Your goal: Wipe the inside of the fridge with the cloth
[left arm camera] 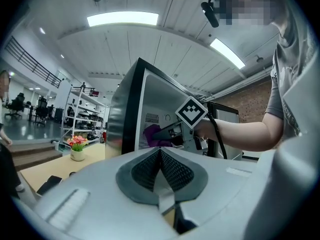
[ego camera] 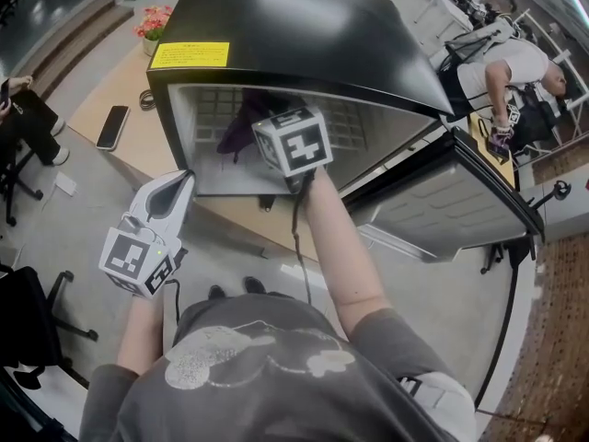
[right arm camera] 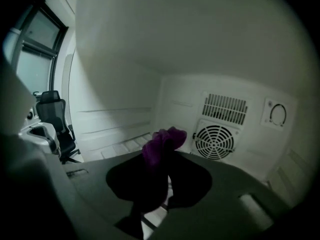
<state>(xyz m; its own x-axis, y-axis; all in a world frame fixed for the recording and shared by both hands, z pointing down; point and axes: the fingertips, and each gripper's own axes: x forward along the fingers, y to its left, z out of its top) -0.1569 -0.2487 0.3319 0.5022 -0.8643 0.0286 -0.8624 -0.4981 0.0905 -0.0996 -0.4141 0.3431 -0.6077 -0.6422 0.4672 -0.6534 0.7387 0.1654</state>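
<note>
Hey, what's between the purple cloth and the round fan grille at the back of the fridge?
Nothing. In the right gripper view, only bare white fridge wall separates the cloth from the fan grille.

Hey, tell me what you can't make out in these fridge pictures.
- Cloth: the right gripper view shows it pinched in the right gripper, not whether it touches a fridge wall.
- Fridge floor under the cloth: the gripper's body covers it there, and its marker cube blocks it in the head view.
- Yellow label: head view, print too small to read.
</note>
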